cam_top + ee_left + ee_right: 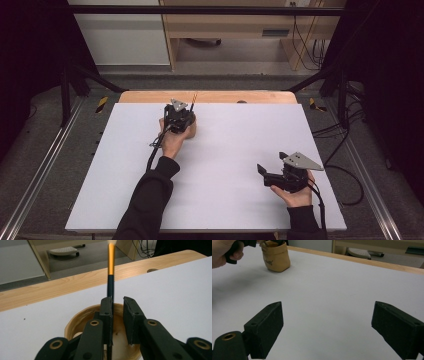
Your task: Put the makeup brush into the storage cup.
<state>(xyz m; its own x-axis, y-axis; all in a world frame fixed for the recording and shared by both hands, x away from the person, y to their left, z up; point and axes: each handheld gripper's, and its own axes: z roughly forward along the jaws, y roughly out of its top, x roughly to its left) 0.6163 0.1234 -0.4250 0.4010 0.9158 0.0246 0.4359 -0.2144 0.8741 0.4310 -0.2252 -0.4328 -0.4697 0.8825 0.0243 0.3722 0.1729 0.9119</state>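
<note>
Left gripper view shows the left gripper [117,303] above a tan cup [75,322] in the lower middle of the frame. A thin pencil [110,277] stands between the jaws, touching only one pad, so they look slightly open. It seems light, stiff and smooth; better to hold its dark lower shaft. The right gripper [327,332] rests wide open, empty.

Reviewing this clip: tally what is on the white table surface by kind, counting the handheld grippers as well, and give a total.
Tan pouch: 1
Brush with black and orange handle, standing in the pouch: 1
Handheld grippers: 2, the left gripper and the right gripper
Total: 4
</note>
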